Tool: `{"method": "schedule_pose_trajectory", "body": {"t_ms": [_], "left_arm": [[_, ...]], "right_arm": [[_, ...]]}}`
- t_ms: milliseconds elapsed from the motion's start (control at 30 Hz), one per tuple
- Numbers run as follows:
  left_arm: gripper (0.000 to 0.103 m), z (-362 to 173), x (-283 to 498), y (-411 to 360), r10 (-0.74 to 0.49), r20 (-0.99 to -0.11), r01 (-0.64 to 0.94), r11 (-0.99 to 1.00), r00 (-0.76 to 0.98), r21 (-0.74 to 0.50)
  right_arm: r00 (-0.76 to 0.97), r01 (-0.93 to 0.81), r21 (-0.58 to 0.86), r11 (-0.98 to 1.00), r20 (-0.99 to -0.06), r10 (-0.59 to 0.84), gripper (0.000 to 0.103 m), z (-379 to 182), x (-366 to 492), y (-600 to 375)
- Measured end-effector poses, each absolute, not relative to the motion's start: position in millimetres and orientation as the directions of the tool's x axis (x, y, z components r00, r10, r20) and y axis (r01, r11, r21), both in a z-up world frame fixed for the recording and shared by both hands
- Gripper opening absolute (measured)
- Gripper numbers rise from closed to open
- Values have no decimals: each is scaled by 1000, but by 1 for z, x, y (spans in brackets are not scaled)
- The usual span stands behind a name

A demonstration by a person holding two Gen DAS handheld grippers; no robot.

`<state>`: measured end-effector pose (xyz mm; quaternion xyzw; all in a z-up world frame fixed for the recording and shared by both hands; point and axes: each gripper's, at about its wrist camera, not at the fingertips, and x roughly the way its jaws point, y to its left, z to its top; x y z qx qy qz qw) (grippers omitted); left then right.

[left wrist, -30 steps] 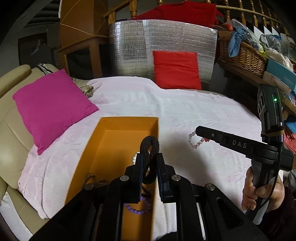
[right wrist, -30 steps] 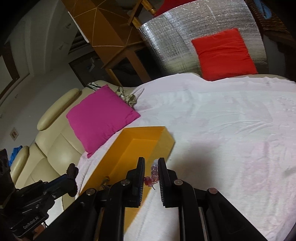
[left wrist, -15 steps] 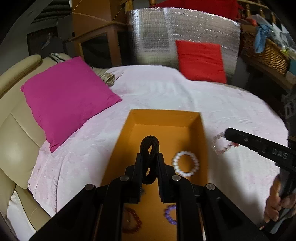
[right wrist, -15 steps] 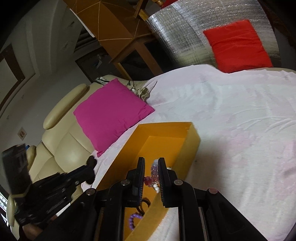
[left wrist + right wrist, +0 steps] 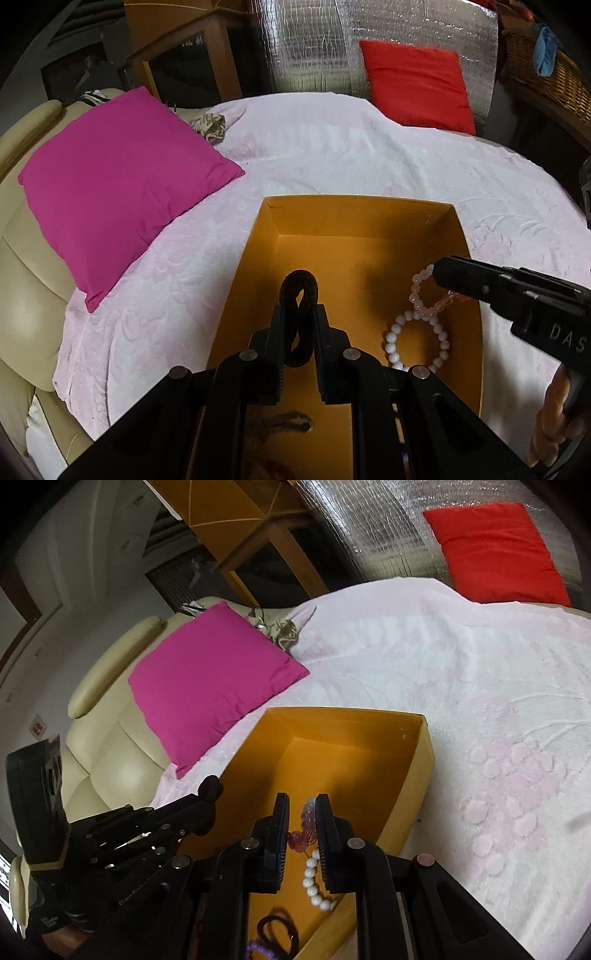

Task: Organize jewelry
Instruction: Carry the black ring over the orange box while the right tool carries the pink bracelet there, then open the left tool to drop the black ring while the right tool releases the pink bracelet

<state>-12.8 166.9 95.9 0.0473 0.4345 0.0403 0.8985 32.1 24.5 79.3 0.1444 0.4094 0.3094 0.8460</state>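
Both grippers have come over the orange box [image 5: 354,218] since the earlier frames, when the right one hung outside its right wall. Over the box's middle, the left gripper [image 5: 298,314] has its fingers pinched on a twisted black hair tie [image 5: 297,295], which stands up between them. Above the box's right half, the right gripper [image 5: 303,812] has its fingers closed on a pale pink bead bracelet [image 5: 424,291], which dangles from the fingertips. Directly below it, on the box floor, lies a white bead bracelet [image 5: 417,341]. Nearer the box's close end rest a black hair band [image 5: 277,932] and a purple bead bracelet [image 5: 258,947]. Under the box, a pink-white blanket [image 5: 332,147] covers the bed; left of the box lies a magenta cushion [image 5: 122,184], beyond it a red cushion [image 5: 413,81].
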Motion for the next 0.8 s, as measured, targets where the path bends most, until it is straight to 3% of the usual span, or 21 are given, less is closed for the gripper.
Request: {"method": "schedule_pose_trajectory", "body": {"t_ms": [533,633,800], "left_arm": [[18,65,20,160,176,-814,-65,984,554,168],[35,63,20,157,205,-803,-73,977,560,199],[37,70,12,154,222,-781,-72,972,584,223]], "right_arm": [[470,-355,512,783,-626,622,17,63,70,28],[468,-345,519,782,-627,623,17,62,71,27],[477,-314,535,784,-626,617,18,63,71,21]]}}
